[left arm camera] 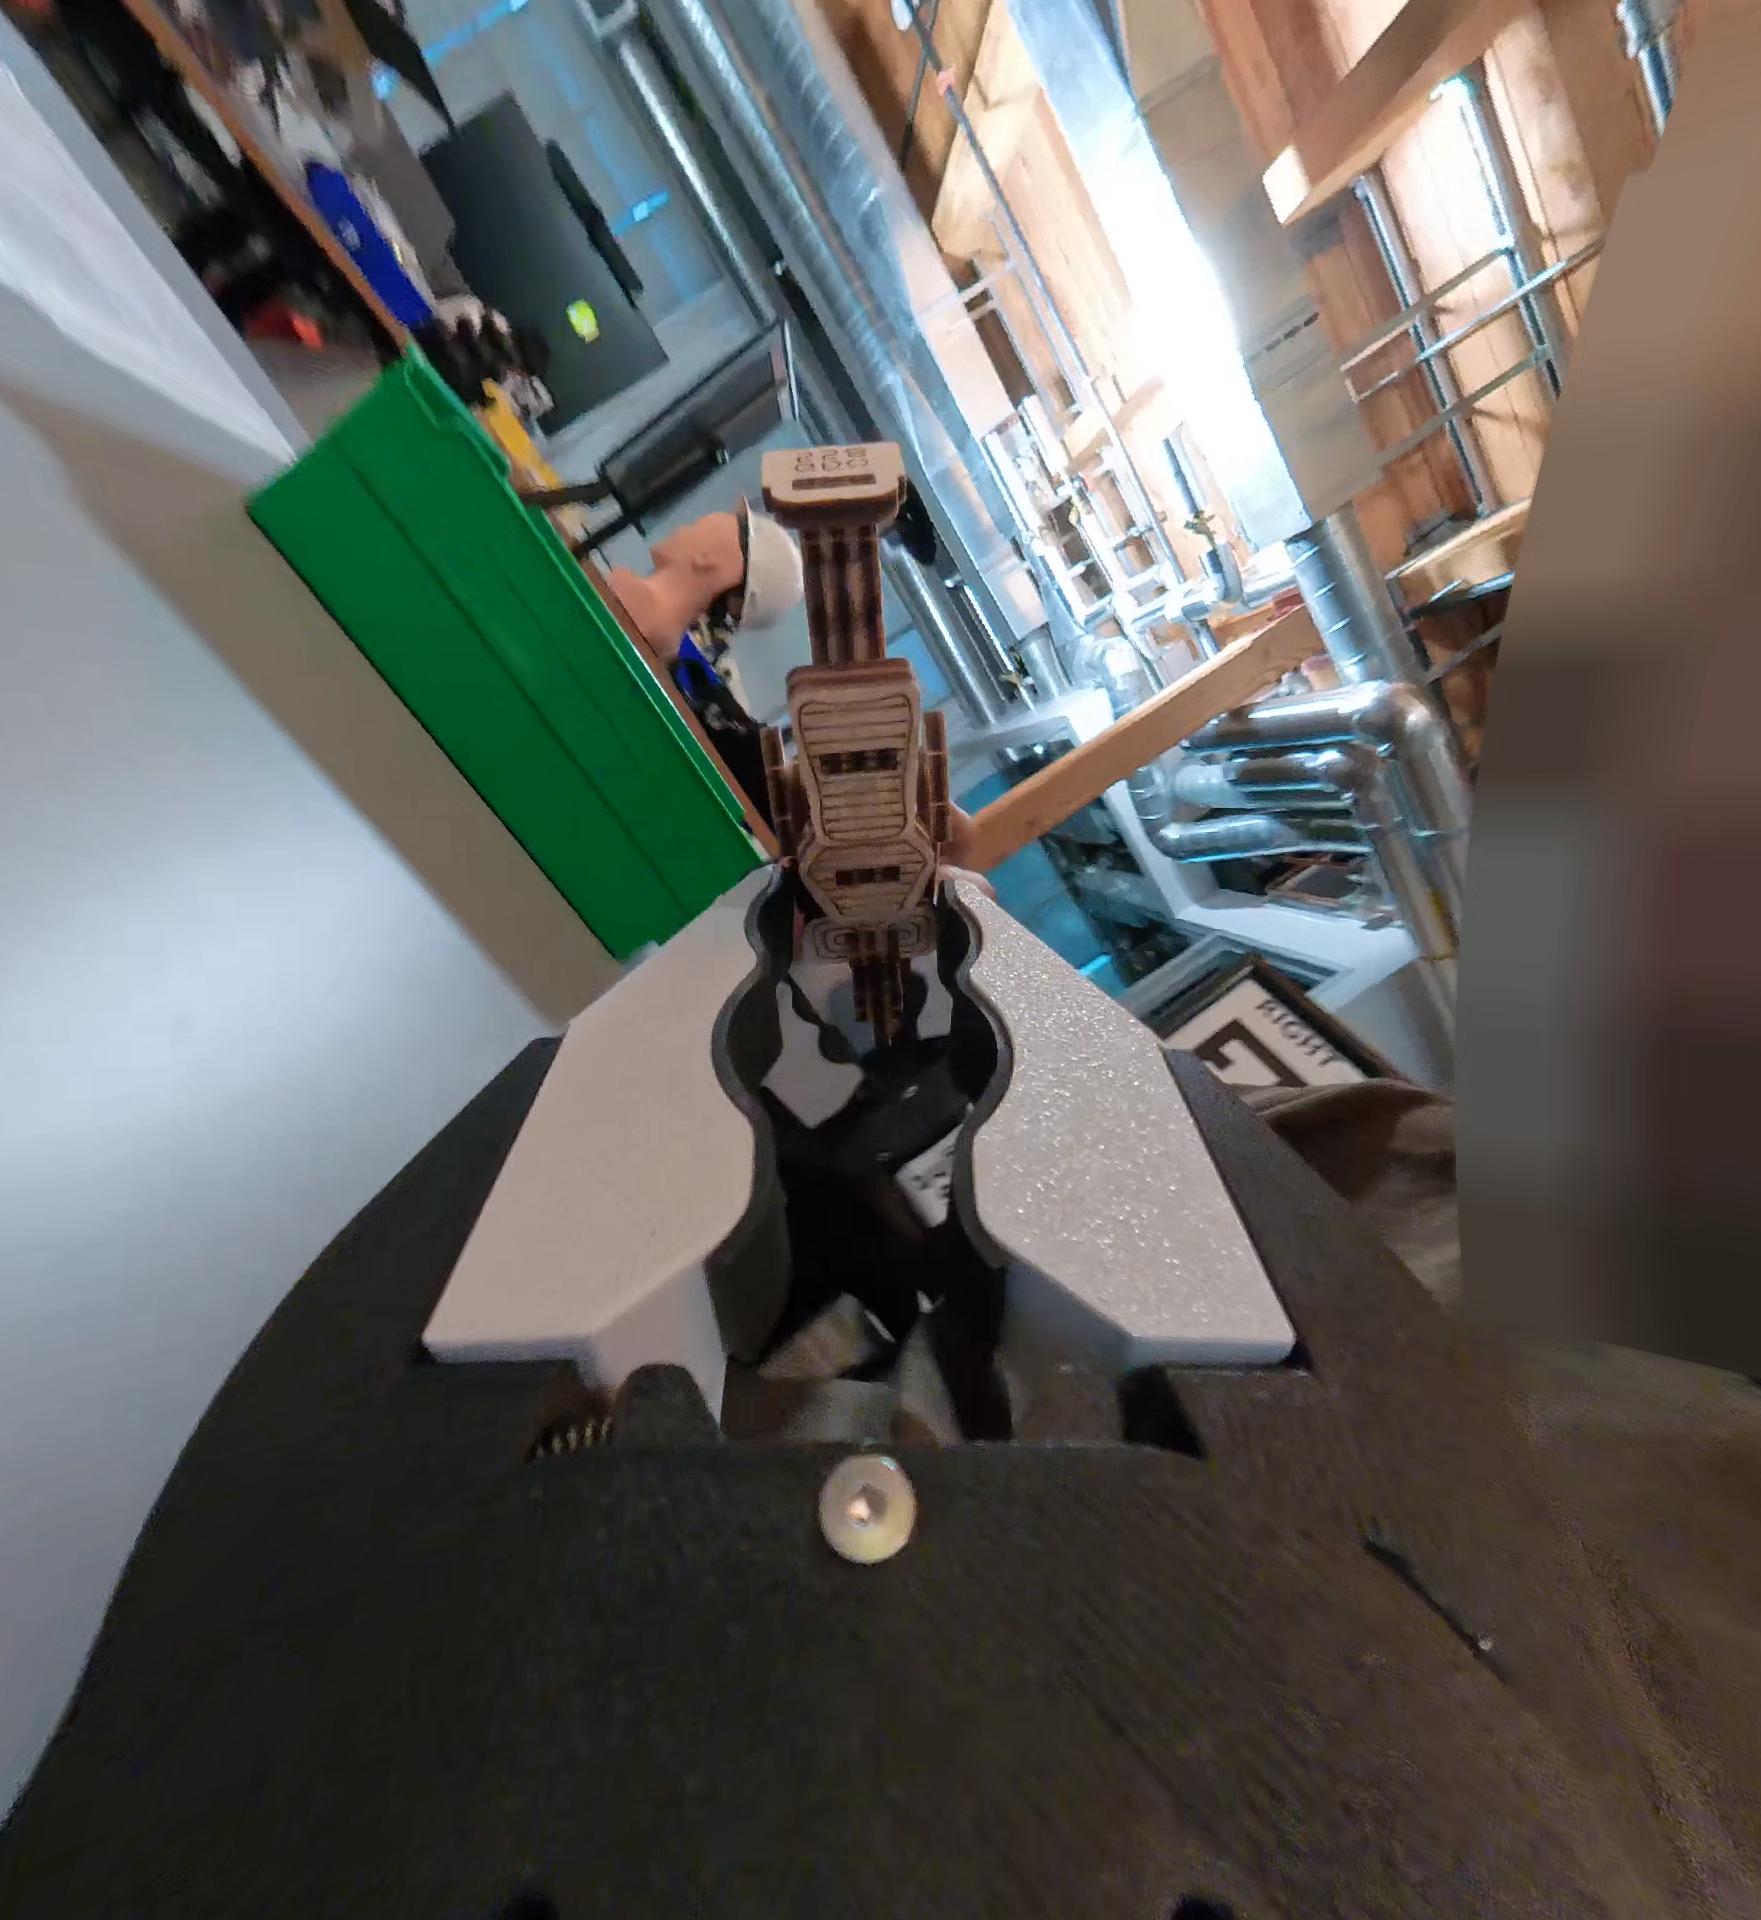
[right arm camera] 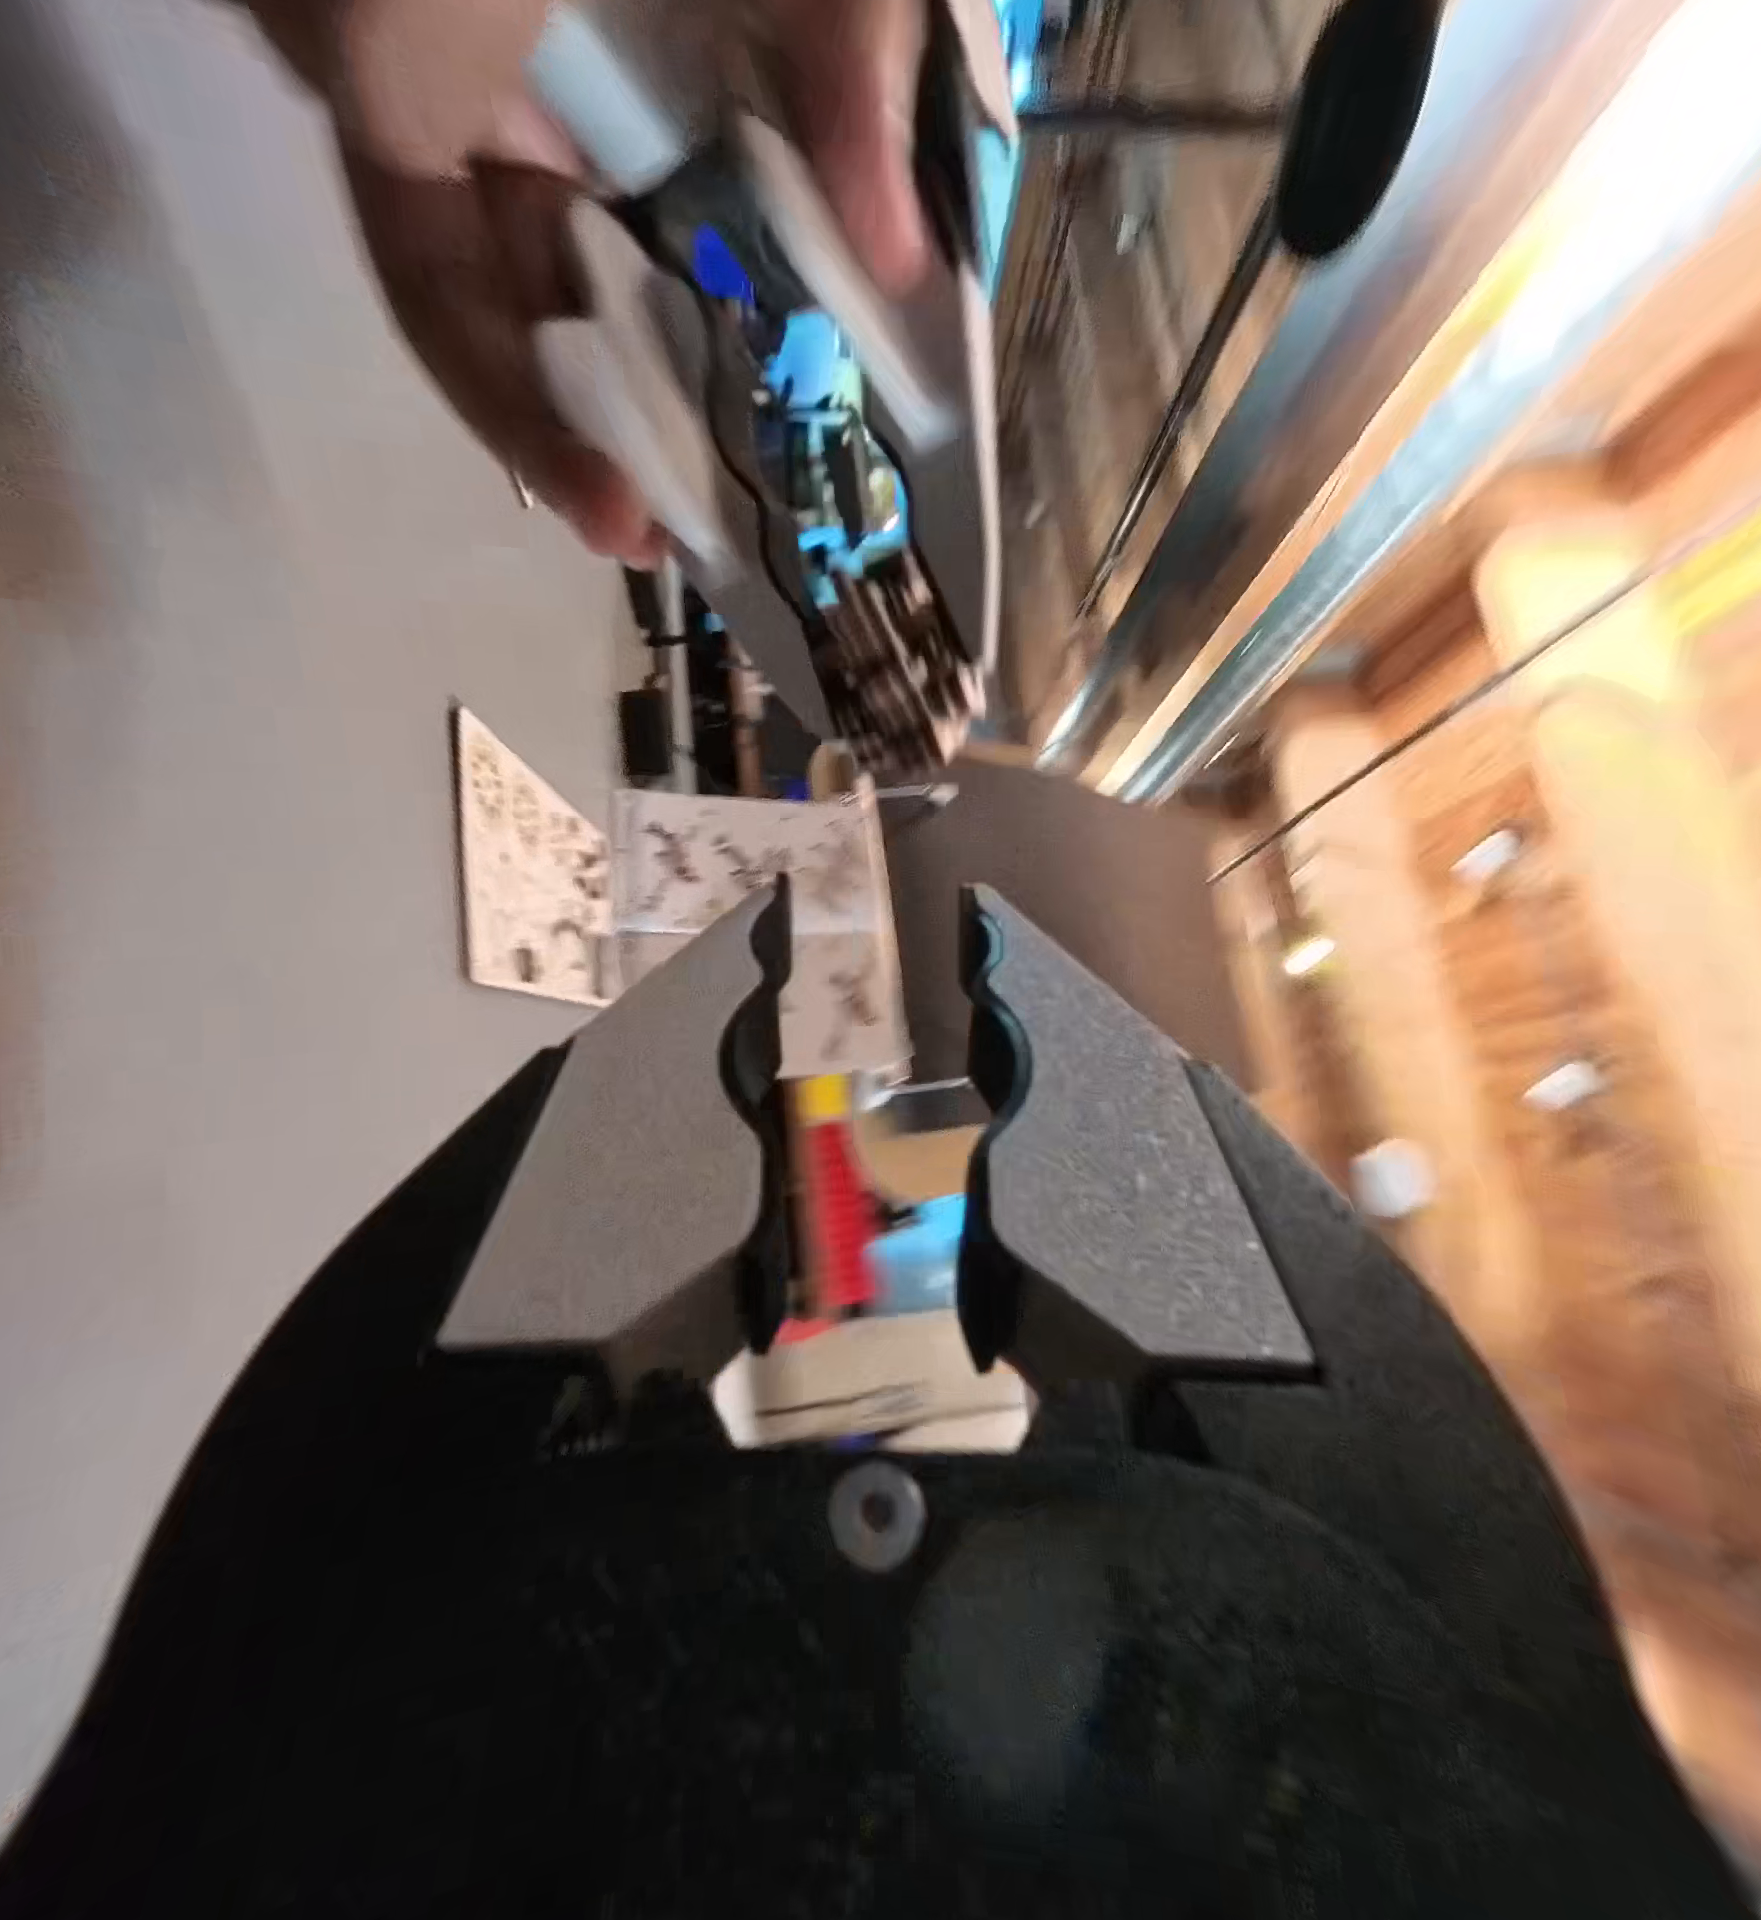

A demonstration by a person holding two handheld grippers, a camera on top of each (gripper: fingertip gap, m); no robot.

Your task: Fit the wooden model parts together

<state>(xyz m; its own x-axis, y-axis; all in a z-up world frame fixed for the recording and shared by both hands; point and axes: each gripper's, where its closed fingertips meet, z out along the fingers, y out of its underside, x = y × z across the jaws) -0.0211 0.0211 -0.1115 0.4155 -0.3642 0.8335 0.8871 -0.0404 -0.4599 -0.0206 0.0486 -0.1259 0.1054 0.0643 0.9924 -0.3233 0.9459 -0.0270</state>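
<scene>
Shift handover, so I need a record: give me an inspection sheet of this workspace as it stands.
Surface: pale table, tilted in both views.
Job's things: wooden model clamped upright; punched wooden parts sheet and printed sheet lie flat on the table.
Clutter: green bin on the table.
Grippers: left gripper shut on the model; right gripper open, empty.
Cables: nothing seen.
Surroundings: metal ducts, wooden beams; right wrist view blurred.
</scene>
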